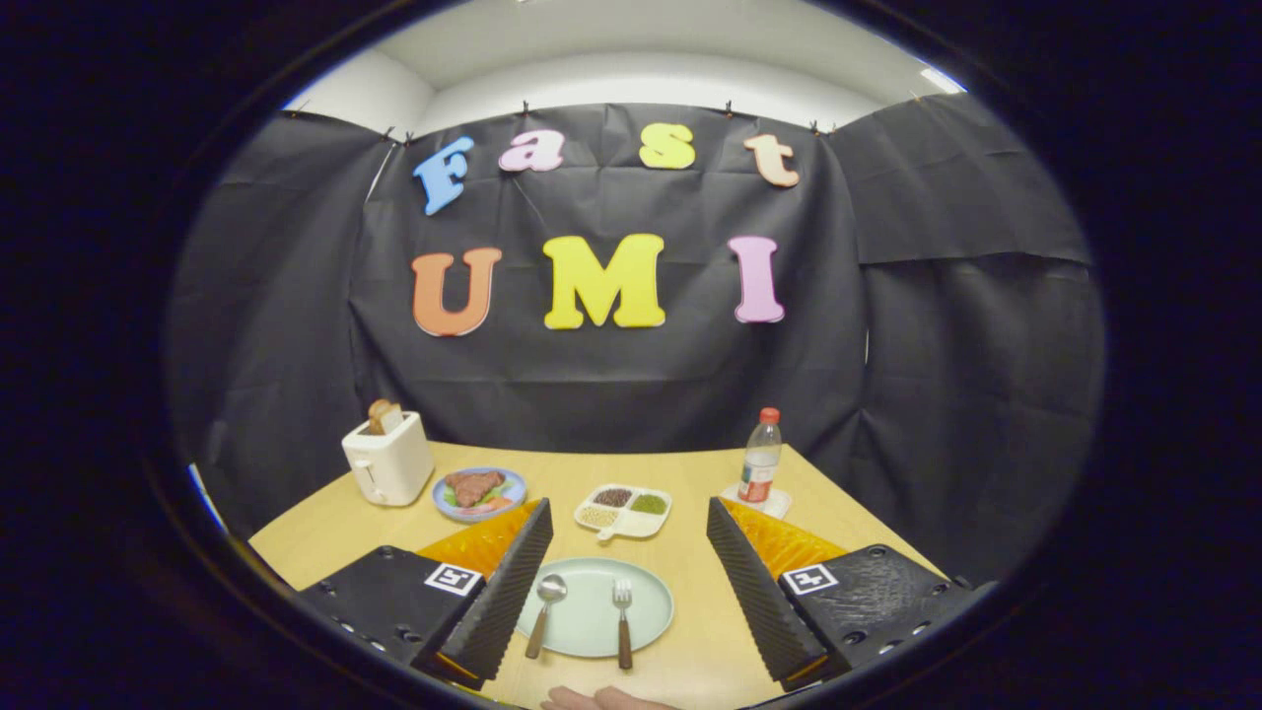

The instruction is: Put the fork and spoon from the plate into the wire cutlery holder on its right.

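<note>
A pale green plate (590,631) lies on the wooden table between my two fingers. On it rest a spoon (544,611) at the left and a fork (623,623) at the right, both with brown handles pointing toward me. My gripper (628,577) hangs above the plate, open wide, with nothing between its fingers (508,592). The right finger hides the table to the right of the plate.
Beyond the plate stand a white divided dish of grains (624,511), a blue plate of food (479,491), a white toaster with bread (386,458) at the back left, and a bottle (760,461) on a coaster at the back right. A hand (601,699) shows at the table's near edge.
</note>
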{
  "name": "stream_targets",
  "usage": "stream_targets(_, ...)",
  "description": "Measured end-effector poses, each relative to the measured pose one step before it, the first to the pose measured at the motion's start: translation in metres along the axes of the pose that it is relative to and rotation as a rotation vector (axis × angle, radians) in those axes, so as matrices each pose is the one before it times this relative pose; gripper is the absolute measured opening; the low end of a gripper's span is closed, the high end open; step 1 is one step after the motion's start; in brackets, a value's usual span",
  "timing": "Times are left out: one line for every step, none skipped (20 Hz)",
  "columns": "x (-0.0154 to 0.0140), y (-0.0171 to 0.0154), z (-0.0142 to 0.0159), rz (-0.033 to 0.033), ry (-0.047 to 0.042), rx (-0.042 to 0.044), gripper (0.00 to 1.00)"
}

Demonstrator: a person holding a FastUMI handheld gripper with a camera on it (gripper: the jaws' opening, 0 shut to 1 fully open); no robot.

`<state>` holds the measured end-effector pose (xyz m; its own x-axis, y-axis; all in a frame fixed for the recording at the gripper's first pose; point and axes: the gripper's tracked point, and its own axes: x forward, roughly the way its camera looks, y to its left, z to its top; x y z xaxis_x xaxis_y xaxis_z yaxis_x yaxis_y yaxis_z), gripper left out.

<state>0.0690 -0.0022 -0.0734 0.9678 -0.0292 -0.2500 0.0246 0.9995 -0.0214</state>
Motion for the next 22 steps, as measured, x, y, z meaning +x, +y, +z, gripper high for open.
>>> stream_targets(0.00679,0.00075,-0.00796,0.00491,0.02824,-0.0138,0.95)
stream_targets(0.00776,0.00373,-0.00699,0.00556,0.02681,-0.01738,0.95)
stream_targets(0.00662,-0.00045,-0.00903,-0.00413,0.02893,-0.01909,0.95)
stream_targets(0.00719,-0.00191,-0.00846,-0.00372,0.02935,-0.01128,0.95)
stream_targets(0.00736,-0.00064,-0.00618,0.00324,0.02716,-0.00061,0.95)
stream_targets(0.00698,0.00176,-0.00734,0.00801,0.02825,0.00693,0.95)
stream_targets(0.00653,0.00164,-0.00753,0.01512,0.03558,0.00519,0.95)
stream_targets(0.00916,0.00233,-0.00959,0.0158,0.04082,0.00082,0.95)
stream_targets(0.00811,0.00089,-0.00898,0.00781,0.04257,-0.0073,0.95)
stream_targets(0.00705,0.00113,-0.00841,0.00344,0.03754,-0.01001,0.95)
stream_targets(0.00523,0.00194,-0.00604,0.00959,0.03234,-0.01008,0.95)
stream_targets(0.00589,0.00165,-0.00459,0.00524,0.0264,-0.00553,0.95)
stream_targets(0.00455,-0.0001,-0.00201,0.002,0.01642,0.00357,0.96)
stream_targets(0.00316,0.00094,-0.00197,0.00487,0.01513,0.00637,0.96)
stream_targets(0.00343,0.00066,-0.00207,0.00323,0.01725,0.00117,0.95)
stream_targets(0.00677,0.00121,-0.00481,0.00532,0.01899,0.00169,0.95)
stream_targets(0.00775,0.00126,-0.00295,0.00434,0.02289,0.00476,0.96)
stream_targets(0.0075,0.00161,-0.00503,0.00455,0.02709,0.00558,0.95)
stream_targets(0.00822,0.00034,-0.00572,0.00261,0.03536,0.00457,0.95)
stream_targets(0.00932,-0.00135,-0.00738,-0.00264,0.03561,0.00468,0.95)
stream_targets(0.00624,-0.00181,-0.00489,-0.00183,0.03377,0.00573,0.94)
stream_targets(0.00757,0.0019,-0.00511,0.00644,0.02534,0.00524,0.93)
